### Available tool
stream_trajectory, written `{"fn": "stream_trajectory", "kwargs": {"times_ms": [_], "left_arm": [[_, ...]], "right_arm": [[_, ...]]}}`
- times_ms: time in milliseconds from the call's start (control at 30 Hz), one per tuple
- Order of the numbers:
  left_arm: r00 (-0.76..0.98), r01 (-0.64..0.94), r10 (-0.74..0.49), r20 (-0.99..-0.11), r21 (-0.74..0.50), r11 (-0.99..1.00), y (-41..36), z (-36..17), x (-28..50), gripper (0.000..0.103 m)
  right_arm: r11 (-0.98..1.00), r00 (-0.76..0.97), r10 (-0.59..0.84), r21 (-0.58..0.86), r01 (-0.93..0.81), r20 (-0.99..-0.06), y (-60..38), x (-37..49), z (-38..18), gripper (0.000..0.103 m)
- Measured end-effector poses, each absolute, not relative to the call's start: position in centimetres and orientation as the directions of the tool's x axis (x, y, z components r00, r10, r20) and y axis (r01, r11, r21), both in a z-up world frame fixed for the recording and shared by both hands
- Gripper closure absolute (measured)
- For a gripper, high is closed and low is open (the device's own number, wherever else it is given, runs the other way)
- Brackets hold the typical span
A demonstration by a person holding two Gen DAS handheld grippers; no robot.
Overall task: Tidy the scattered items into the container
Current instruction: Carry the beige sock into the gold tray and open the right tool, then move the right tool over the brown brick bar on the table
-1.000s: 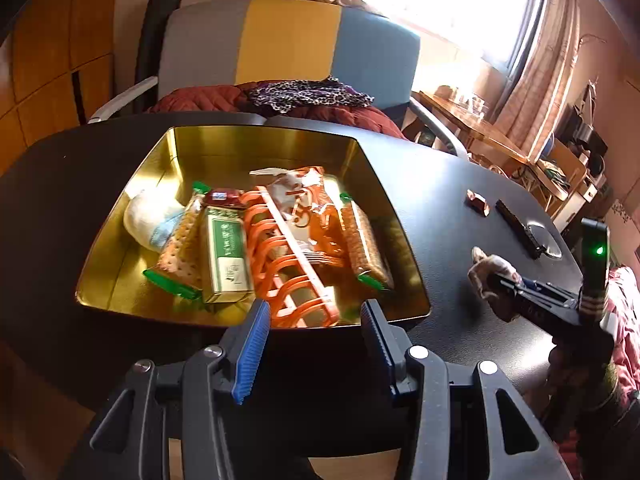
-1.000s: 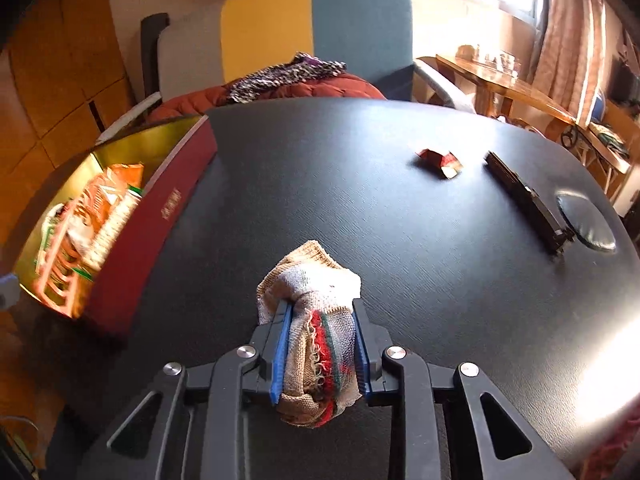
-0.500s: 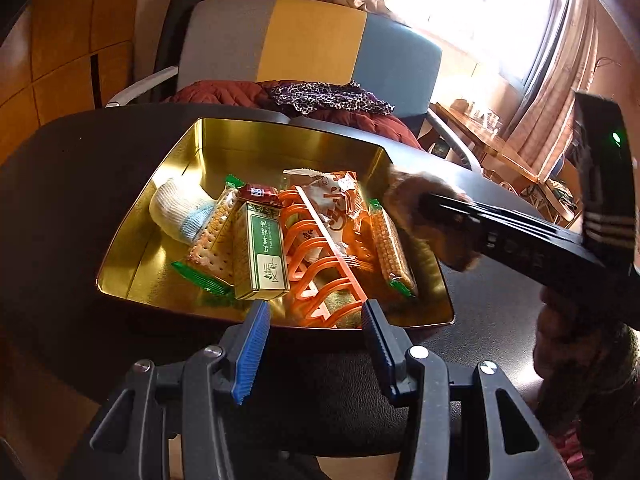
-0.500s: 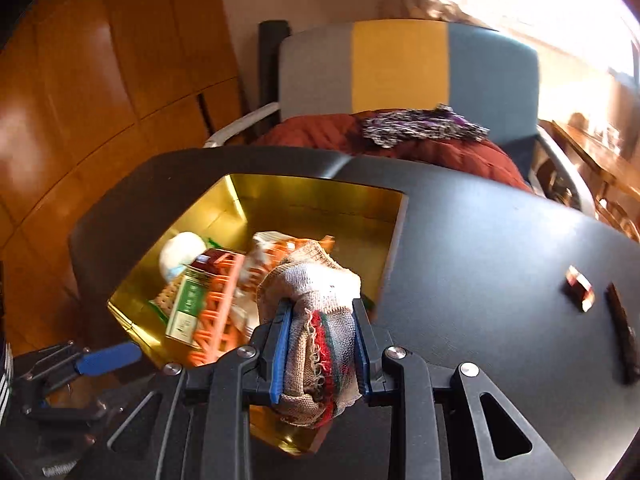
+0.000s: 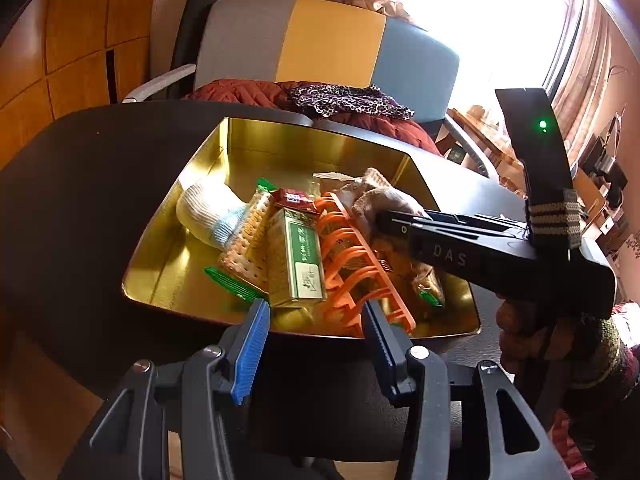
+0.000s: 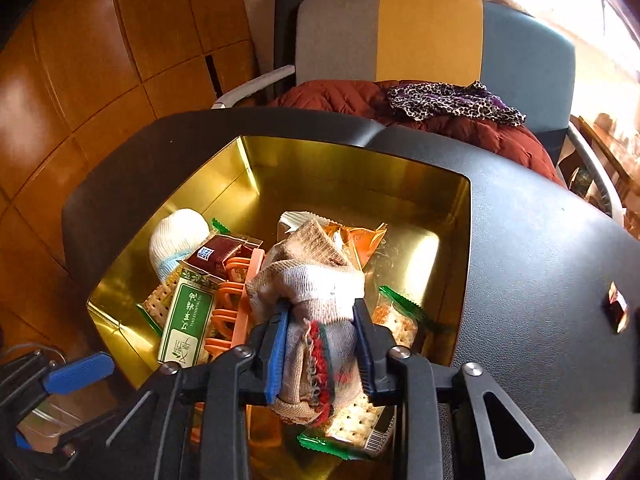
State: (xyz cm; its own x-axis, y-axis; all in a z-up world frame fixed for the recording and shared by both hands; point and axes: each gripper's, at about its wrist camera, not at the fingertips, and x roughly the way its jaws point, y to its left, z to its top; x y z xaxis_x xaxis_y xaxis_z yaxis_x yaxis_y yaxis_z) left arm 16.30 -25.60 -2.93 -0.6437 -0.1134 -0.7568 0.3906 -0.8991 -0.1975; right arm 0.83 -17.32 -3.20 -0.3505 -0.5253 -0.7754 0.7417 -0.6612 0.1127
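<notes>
A: Gripping what w/ the right gripper (image 6: 320, 340)?
B: Beige sock (image 6: 316, 292), red-green cuff, clenched between both blue pads, held over the gold tin (image 6: 360, 160), above the orange rack (image 6: 236, 292) and cracker packs (image 6: 396, 320).
A: Left gripper (image 5: 316, 344)?
B: Jaws apart, nothing in them, hovering at the tin's near edge (low, just outside the rim).
A: Tin contents?
B: White sock (image 5: 208, 212) at the left side, green box (image 5: 298, 260) beside the rack, orange snack bag (image 6: 356, 240) toward the far side.
A: Anything loose on the table (image 6: 540, 280)?
B: Small red wrapper (image 6: 618, 306) near the right edge, well apart from the tin.
</notes>
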Motion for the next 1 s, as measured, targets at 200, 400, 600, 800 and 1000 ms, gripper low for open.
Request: {"fn": "stream_trajectory", "kwargs": {"times_ms": [200,400,600,800,1000], "left_arm": [[-0.644,0.389,-0.129,-0.754,-0.178,-0.904,-25.6,-2.4,16.1,0.052],[-0.652,0.366,-0.122,-0.748,-0.169,-0.915,-24.8,-1.7,15.6,0.052],[-0.679,0.303,-0.085,-0.729,-0.173,-0.937,-23.3,-0.2,13.8,0.052],[-0.694,0.186,0.009,-0.72,-0.192,-0.964,-20.0,1.0,10.2,0.052],[-0.683,0.055,0.111,-0.721,-0.202,-0.978,-15.0,2.1,5.4,0.052]], "right_arm": [[-0.657,-0.343,-0.554,0.145,0.74,-0.758,-16.2,1.1,-2.6,0.062],[-0.674,-0.371,-0.584,0.177,0.717,-0.723,-13.7,0.9,-0.9,0.059],[-0.745,-0.445,-0.55,0.174,0.644,-0.707,-8.6,-1.1,0.0,0.059],[-0.875,-0.548,-0.394,0.119,0.468,-0.738,0.8,-4.9,-0.8,0.059],[-0.961,-0.607,-0.202,0.037,0.273,-0.769,10.6,-9.4,-1.6,0.059]]}}
